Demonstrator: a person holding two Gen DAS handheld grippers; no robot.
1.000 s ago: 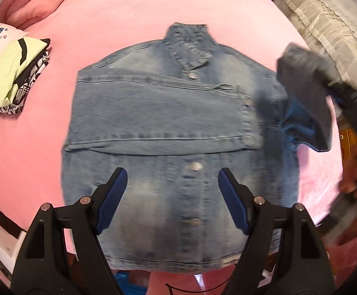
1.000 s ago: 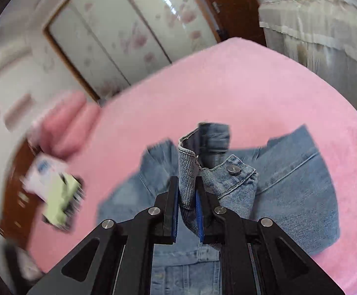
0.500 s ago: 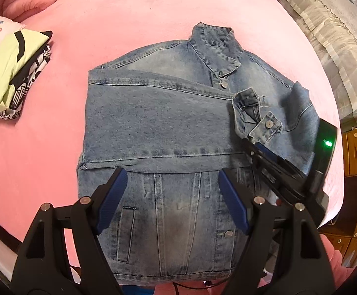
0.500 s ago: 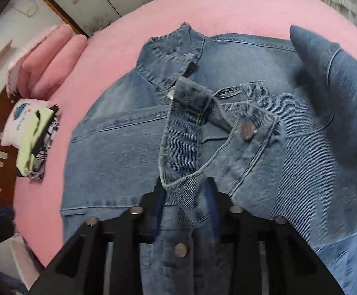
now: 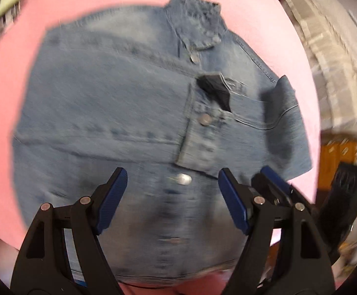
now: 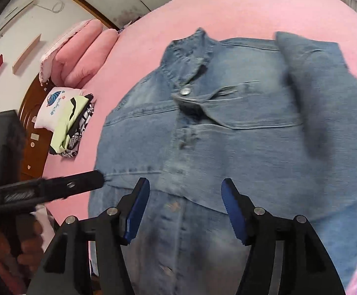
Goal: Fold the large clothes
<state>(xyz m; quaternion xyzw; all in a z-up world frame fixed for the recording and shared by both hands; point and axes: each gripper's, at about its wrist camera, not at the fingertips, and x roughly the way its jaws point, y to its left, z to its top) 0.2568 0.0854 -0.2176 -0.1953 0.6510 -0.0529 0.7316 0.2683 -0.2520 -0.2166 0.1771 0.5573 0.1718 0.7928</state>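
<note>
A stack of folded clothes sits at the left of a pink bed, well apart from a denim jacket lying face up in the middle, both sleeves folded across its chest. The left gripper hovers over the lower front, jaws wide and empty. The right gripper hovers likewise — jaws opening, nothing between them.

Even, soft indoor light; both fisheye views motion-blurred, edges bowed and ringed in black.
</note>
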